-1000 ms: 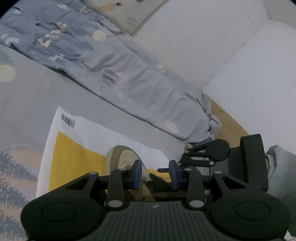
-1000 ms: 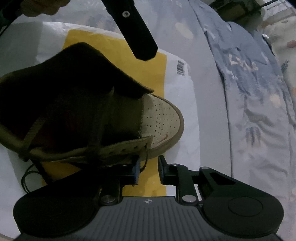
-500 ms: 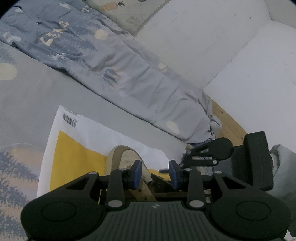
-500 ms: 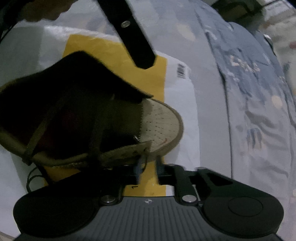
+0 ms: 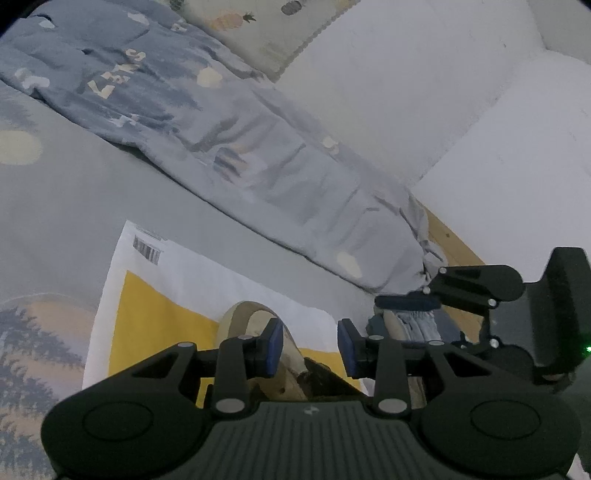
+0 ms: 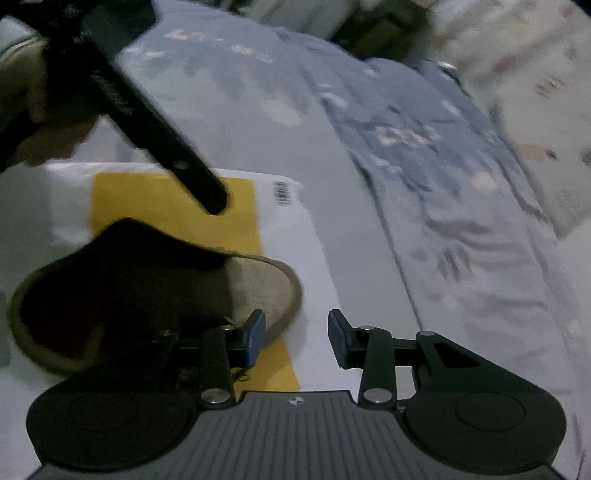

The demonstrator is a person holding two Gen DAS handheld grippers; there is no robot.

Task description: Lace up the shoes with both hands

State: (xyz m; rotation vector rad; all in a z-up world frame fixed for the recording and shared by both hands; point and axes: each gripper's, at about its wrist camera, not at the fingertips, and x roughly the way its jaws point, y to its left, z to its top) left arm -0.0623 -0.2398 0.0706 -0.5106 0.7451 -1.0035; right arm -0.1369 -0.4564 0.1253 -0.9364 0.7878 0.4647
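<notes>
In the right wrist view, the right tongs (image 6: 296,338) stand spread wide with nothing between the blue pads, the left pad (image 6: 255,341) overlapping the toe edge of the tan shoe (image 6: 258,284). A thin dark lace (image 6: 240,374) curls just beneath that pad; whether it touches the pad is unclear through the motion blur. The shoe lies on a white and yellow mailer bag (image 6: 295,266) that is spread flat on the grey bed sheet (image 6: 236,122), its dark tongue and opening toward the left of the frame. Above the shoe, one black finger of the left tongs (image 6: 199,188) reaches down from the upper left, gripped by a hand (image 6: 40,110). In the left wrist view, the left tongs (image 5: 310,345) are likewise spread apart and hold nothing, with the shoe's toe (image 5: 251,321) showing just beyond and partly behind the left pad. The right tool's black body (image 5: 509,306) sits close on the right. Farther off, a blue patterned quilt (image 5: 258,155) lies rumpled across the bed, a barcode label (image 5: 147,252) marks the bag's far corner, and a pineapple print pillow (image 5: 255,29) rests against the white wall (image 5: 406,92).
</notes>
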